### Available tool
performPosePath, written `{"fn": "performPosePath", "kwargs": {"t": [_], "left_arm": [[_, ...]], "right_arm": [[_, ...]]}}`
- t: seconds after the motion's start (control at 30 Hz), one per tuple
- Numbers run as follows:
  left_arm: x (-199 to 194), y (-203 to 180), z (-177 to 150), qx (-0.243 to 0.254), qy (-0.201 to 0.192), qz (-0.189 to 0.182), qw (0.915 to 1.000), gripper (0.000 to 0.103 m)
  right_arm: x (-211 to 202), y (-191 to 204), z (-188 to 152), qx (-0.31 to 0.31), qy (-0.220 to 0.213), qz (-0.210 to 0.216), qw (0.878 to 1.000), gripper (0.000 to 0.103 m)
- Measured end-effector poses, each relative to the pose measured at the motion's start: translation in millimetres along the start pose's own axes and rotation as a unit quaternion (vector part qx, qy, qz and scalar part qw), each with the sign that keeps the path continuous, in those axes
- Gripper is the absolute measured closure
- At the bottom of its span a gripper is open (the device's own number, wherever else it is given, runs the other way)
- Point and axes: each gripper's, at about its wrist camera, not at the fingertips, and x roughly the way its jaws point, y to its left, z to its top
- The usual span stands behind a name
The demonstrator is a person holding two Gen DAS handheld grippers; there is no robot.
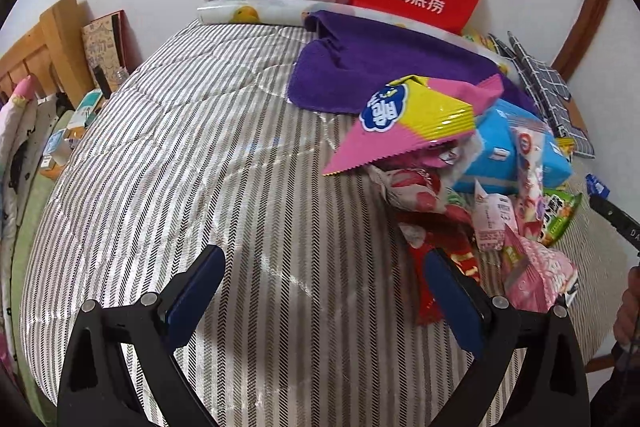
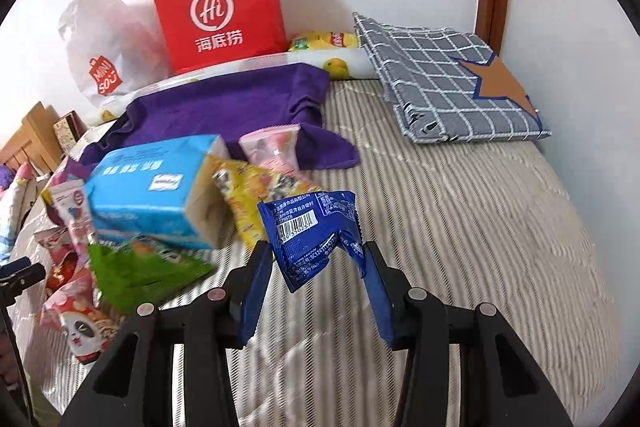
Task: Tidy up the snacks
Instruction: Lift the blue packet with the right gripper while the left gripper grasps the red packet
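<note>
Pads of my right gripper (image 2: 316, 283) clamp a blue snack packet (image 2: 316, 227) above the striped bed (image 2: 460, 227), with bare cover out to its right edge. My left gripper (image 1: 324, 291) hangs apart, empty. Beyond, the snack pile (image 1: 460, 187) crowds a purple towel (image 2: 224, 99); a red bag (image 2: 216, 3) lines the wall edge.

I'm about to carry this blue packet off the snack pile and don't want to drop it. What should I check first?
1. Blue packet between the right gripper pads: ok.
2. Hold firm enough: cannot tell, the packet is crumpled.
3. Packet free of the snack pile: ok.
4. Left gripper open and empty: ok.
5. Bare striped bedcover beside it for setting down: ok.
</note>
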Motion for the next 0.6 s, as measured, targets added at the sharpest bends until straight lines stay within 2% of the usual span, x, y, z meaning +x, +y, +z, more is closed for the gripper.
{"fn": "performPosePath", "kwargs": {"t": [0.37, 0.6], "left_arm": [[-8.9, -8.4, -3.7, 0.01, -0.005, -0.023, 0.9997, 0.005], [-8.9, -29.8, -1.7, 0.027, -0.002, -0.056, 0.9981, 0.005]], "right_arm": [[13.9, 21.7, -13.7, -0.013, 0.009, 0.006, 1.0, 0.059], [21.5, 19.9, -20.9, -0.012, 0.009, 0.001, 1.0, 0.059]]}}
